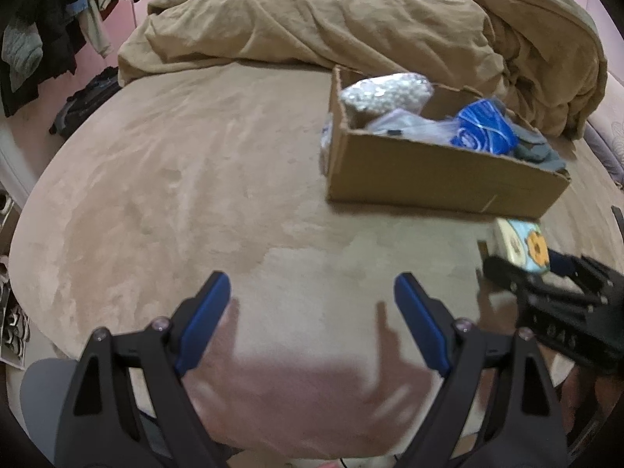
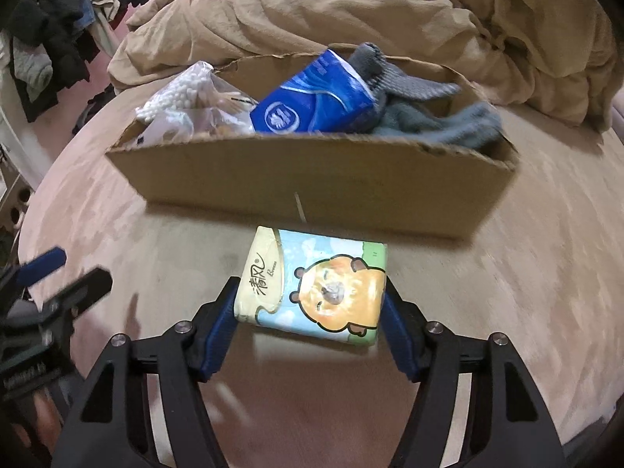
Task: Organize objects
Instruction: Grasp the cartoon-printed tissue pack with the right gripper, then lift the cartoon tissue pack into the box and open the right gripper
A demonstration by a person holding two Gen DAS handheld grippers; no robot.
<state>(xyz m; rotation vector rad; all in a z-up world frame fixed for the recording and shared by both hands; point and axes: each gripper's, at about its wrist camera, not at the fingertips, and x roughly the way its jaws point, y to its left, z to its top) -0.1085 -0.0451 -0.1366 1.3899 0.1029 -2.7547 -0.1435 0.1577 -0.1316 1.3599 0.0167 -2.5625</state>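
My right gripper [image 2: 310,304] is shut on a tissue pack with a cartoon bear [image 2: 312,284] and holds it just in front of the cardboard box [image 2: 312,183]. The box holds a bag of cotton swabs [image 2: 183,89], a blue tissue pack [image 2: 316,101] and grey socks [image 2: 429,117]. In the left wrist view my left gripper [image 1: 312,288] is open and empty over the bed, left of the box [image 1: 429,171]. The bear pack [image 1: 522,245] and right gripper [image 1: 518,263] show at that view's right edge.
A rumpled tan duvet [image 1: 351,19] lies behind the box on the beige bedsheet [image 1: 175,175]. Dark clothes [image 1: 46,31] hang at the far left by the pink wall. My left gripper [image 2: 58,277] shows at the left of the right wrist view.
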